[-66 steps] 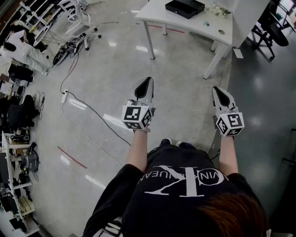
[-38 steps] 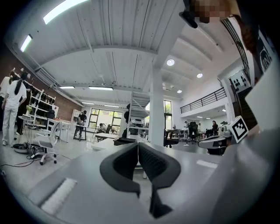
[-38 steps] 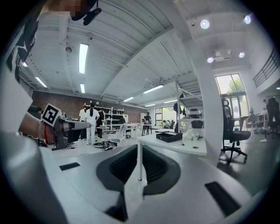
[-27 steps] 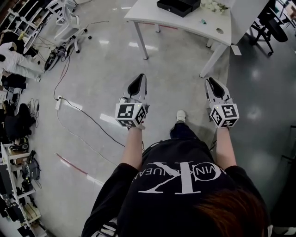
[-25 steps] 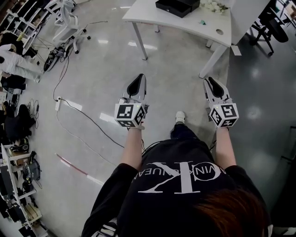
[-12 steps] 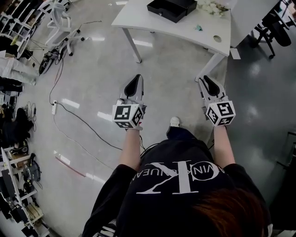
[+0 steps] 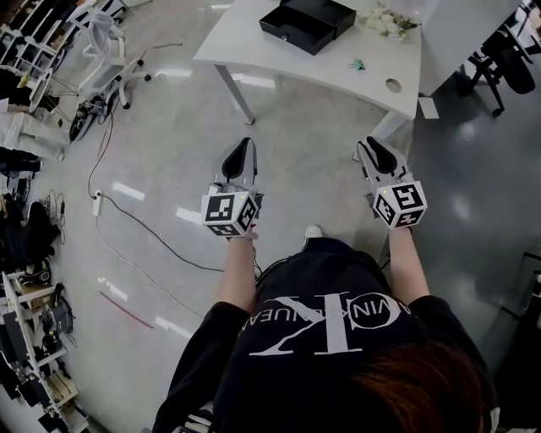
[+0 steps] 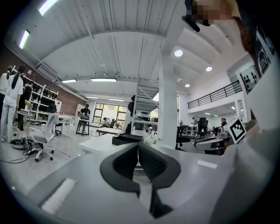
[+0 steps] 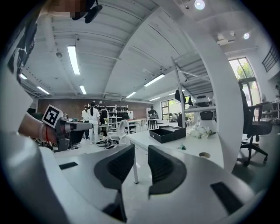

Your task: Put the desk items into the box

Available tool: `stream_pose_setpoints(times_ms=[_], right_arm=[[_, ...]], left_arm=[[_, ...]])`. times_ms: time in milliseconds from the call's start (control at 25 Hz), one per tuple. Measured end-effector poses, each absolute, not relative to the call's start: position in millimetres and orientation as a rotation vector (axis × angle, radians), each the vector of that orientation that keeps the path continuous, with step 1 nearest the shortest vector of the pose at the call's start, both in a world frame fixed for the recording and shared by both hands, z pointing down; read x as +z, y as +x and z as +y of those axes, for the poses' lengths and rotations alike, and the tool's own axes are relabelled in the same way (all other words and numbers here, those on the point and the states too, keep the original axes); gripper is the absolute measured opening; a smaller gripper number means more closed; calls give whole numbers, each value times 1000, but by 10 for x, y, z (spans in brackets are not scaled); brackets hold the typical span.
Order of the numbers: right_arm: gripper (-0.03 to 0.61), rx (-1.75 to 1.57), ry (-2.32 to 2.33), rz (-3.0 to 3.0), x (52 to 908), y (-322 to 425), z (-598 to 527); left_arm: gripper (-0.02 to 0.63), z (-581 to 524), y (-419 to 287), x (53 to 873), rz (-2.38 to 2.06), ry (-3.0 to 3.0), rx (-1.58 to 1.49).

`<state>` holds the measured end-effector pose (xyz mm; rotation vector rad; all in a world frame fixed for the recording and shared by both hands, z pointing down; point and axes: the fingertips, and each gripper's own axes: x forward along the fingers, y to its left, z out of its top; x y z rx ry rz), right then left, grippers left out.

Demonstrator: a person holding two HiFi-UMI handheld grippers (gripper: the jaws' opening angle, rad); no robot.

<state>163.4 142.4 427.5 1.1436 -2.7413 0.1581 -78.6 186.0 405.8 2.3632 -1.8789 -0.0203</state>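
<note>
A black open box [image 7: 307,24] stands on the white desk [image 7: 254,46] ahead of me. On the desktop beside the box lie a small green item [image 7: 358,64] and a pile of white crumpled bits [image 7: 385,21]. Both grippers hang over the floor, short of the desk and holding nothing. My left gripper [image 7: 239,161] has its jaws touching at the tips [image 8: 138,146]. On my right gripper [image 7: 369,156] a narrow gap shows between the jaws [image 9: 141,151]. The right gripper view shows the box [image 9: 167,132] and the green item [image 9: 180,146] beyond the jaws.
The desk has a round cable hole [image 7: 391,84] near its right end, and a white column [image 9: 223,100] rises beside it. A cable [image 7: 144,232] and power strip [image 7: 95,203] lie on the floor at left. A white chair [image 7: 106,38] and a black chair [image 7: 507,51] flank the desk.
The person has walked toward the desk, so desk and box sit nearer and lower in the head view. Both grippers keep the same pose in front of the body.
</note>
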Motion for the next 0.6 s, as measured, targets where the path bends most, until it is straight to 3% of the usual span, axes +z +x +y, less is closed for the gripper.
stream_pose_setpoints(times_ms=[600], right_arm=[[61, 175, 1124, -2761, 4281, 1626, 980]], left_arm=[[14, 1500, -753, 4094, -1878, 2343, 5]])
